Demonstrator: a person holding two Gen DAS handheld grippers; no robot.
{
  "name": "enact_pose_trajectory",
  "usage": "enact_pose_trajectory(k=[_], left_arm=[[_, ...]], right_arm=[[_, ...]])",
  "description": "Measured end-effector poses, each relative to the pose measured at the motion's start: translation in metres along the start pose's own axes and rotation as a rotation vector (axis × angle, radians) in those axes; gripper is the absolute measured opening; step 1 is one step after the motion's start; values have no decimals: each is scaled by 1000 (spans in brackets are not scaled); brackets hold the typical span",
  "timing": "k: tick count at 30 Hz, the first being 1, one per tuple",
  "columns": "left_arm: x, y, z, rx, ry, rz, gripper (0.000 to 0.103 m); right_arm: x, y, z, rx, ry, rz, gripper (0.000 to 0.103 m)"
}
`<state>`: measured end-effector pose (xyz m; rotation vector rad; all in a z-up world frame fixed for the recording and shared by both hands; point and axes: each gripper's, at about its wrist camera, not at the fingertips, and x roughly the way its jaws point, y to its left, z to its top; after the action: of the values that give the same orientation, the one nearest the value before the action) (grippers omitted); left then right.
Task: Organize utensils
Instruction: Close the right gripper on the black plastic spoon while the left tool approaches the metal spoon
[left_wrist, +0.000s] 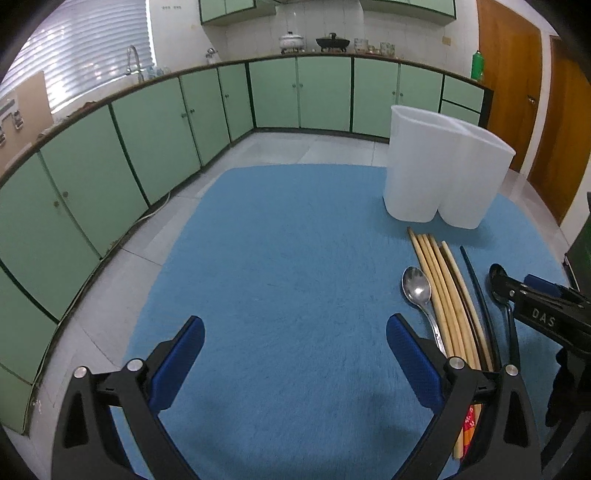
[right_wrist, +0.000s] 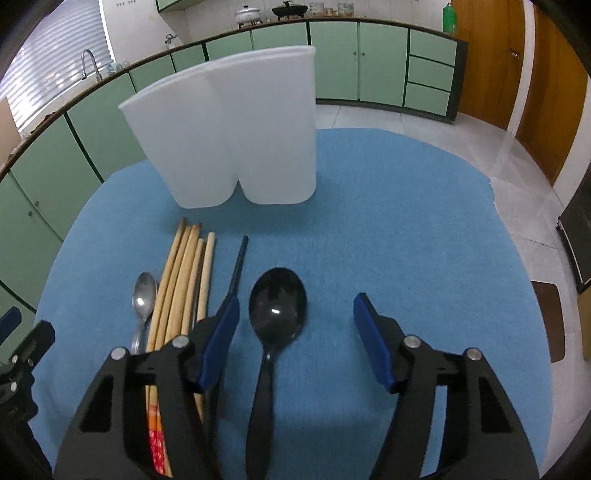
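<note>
Blue mat (right_wrist: 369, 221): white holder (right_wrist: 236, 129) behind chopsticks (right_wrist: 184, 273), black spoon (right_wrist: 277, 306) between released right hand-held gripper (right_wrist: 295, 317); left hand-held gripper (left_wrist: 295, 343) released.

- The right gripper (right_wrist: 295, 325) hung with its jaws spread wide over the blue mat (right_wrist: 406, 240).
- A black spoon (right_wrist: 271, 332) lay between the fingers, touching neither, bowl toward the far edge.
- Left of it lay a black chopstick (right_wrist: 239, 266), wooden chopsticks (right_wrist: 184, 280) and a metal spoon (right_wrist: 142, 299).
- A white two-compartment holder (right_wrist: 229, 129) stood upright near the far edge.
</note>
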<state>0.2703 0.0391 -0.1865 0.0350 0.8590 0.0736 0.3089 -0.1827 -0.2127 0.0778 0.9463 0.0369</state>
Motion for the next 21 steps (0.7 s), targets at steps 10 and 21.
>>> enact_pose_trajectory(k=[10,21], left_arm=[[19,-22,4,40,45,-59,96],[38,-55,7,102,95,-82,97]], right_arm=[[13,0,5,-4,19,24,29],[5,-25,3,8,22,59,28]])
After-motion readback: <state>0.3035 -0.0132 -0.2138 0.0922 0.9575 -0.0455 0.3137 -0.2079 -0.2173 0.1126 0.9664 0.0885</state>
